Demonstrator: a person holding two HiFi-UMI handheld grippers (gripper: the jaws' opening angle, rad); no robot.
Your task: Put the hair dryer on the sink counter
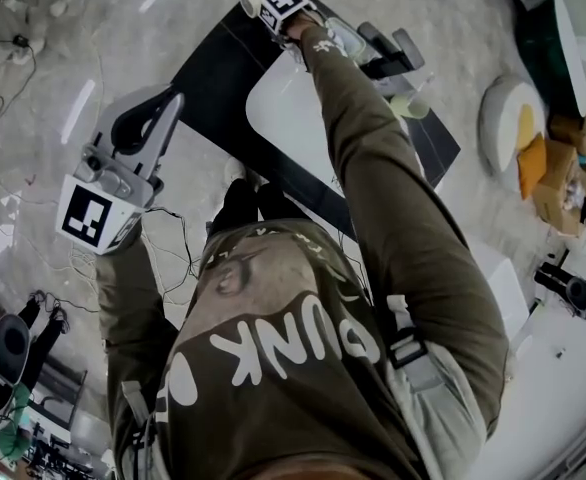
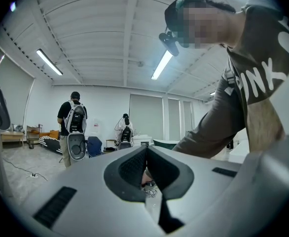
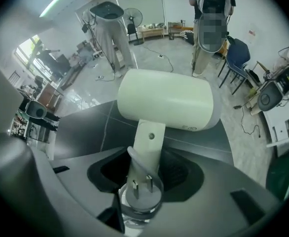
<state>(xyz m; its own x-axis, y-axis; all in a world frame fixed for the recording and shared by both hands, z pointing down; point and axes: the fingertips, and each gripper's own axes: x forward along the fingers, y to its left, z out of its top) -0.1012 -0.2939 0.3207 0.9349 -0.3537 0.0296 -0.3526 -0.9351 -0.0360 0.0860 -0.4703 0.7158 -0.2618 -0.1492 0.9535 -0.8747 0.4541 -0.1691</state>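
A pale cream hair dryer (image 3: 166,100) stands upright with its handle between the jaws of my right gripper (image 3: 147,168), which is shut on it. Its grey plug (image 3: 143,191) and looped cord hang at the handle's base. Under the dryer lies the dark sink counter (image 3: 85,127). In the head view the right gripper (image 1: 395,66) reaches over the far end of the black counter (image 1: 218,73), past the white basin (image 1: 283,113), and the dryer (image 1: 410,103) shows just below it. My left gripper (image 1: 163,108) is raised at the left, away from the counter. Its jaws (image 2: 147,149) are shut and hold nothing.
A round white tub (image 1: 508,118) and cardboard boxes (image 1: 563,178) stand to the right of the counter. Cables (image 1: 168,253) trail on the floor at the left. A camera (image 1: 571,290) sits at the right. Two people with backpacks (image 2: 73,120) stand far off in the room.
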